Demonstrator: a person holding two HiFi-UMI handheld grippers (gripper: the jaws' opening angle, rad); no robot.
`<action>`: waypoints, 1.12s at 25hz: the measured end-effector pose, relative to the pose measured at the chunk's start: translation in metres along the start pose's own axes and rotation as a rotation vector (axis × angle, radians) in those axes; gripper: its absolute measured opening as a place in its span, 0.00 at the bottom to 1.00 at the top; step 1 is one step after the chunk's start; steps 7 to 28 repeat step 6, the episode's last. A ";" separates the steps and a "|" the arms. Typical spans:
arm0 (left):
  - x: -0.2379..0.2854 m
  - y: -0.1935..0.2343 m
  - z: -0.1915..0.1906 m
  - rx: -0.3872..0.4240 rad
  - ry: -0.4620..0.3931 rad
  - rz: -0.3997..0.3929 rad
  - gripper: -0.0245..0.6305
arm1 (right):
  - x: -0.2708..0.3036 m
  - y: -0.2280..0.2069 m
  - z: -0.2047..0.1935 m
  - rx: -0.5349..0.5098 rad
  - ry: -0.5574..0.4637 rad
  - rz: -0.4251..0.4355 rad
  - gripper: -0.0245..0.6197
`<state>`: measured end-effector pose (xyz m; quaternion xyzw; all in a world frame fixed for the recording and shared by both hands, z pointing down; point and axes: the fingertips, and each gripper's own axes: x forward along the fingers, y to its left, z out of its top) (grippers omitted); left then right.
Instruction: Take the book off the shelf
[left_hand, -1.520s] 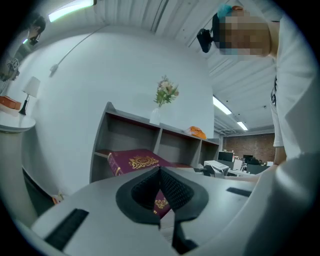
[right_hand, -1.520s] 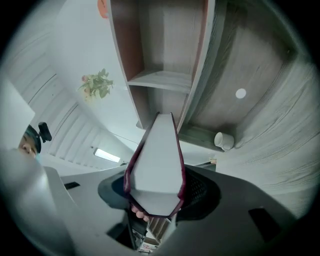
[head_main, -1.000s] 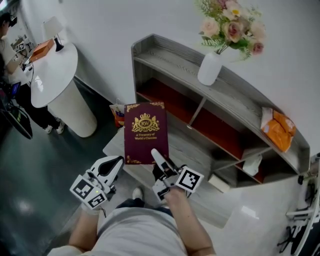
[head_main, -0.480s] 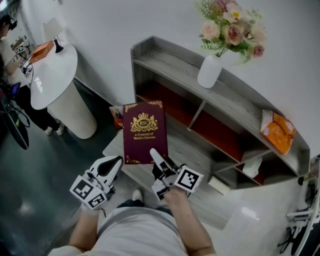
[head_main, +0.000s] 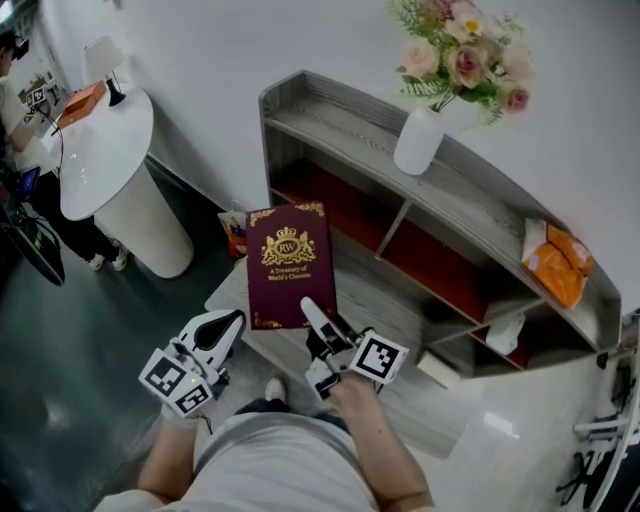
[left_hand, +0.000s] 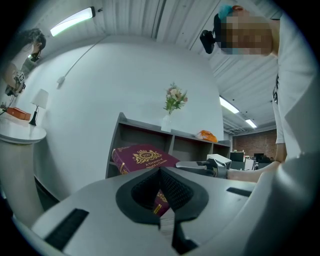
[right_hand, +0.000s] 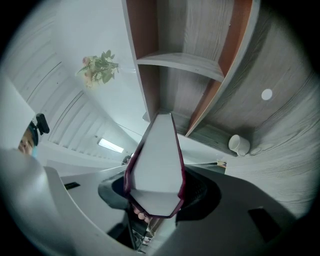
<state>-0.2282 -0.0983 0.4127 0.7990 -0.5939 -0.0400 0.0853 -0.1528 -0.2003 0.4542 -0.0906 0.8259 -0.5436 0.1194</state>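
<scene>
A maroon book (head_main: 290, 265) with a gold crest is held up in the air in front of the grey shelf (head_main: 330, 120), its cover facing me. My right gripper (head_main: 318, 320) is shut on the book's lower right corner. In the right gripper view the book's white page edge (right_hand: 156, 160) runs out from between the jaws of that gripper (right_hand: 155, 192). My left gripper (head_main: 215, 335) hangs just left of and below the book, not touching it, with its tips together and nothing held. In the left gripper view the book (left_hand: 142, 156) lies beyond that gripper's (left_hand: 160, 172) closed tips.
The shelf has red-brown backed compartments. A white vase of flowers (head_main: 420, 135) and an orange packet (head_main: 555, 262) sit on top. A low grey platform (head_main: 385, 300) lies before it. A round white table (head_main: 100, 140) stands left, a person beside it. A white cup (right_hand: 239, 145) shows low down.
</scene>
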 end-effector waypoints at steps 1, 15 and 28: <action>0.000 0.000 0.000 -0.001 -0.002 0.000 0.06 | 0.000 0.000 0.000 -0.001 0.001 0.002 0.37; 0.002 -0.002 0.002 -0.002 -0.011 -0.008 0.06 | -0.003 -0.002 0.001 0.006 0.002 -0.011 0.37; 0.002 -0.002 0.002 -0.002 -0.011 -0.008 0.06 | -0.003 -0.002 0.001 0.006 0.002 -0.011 0.37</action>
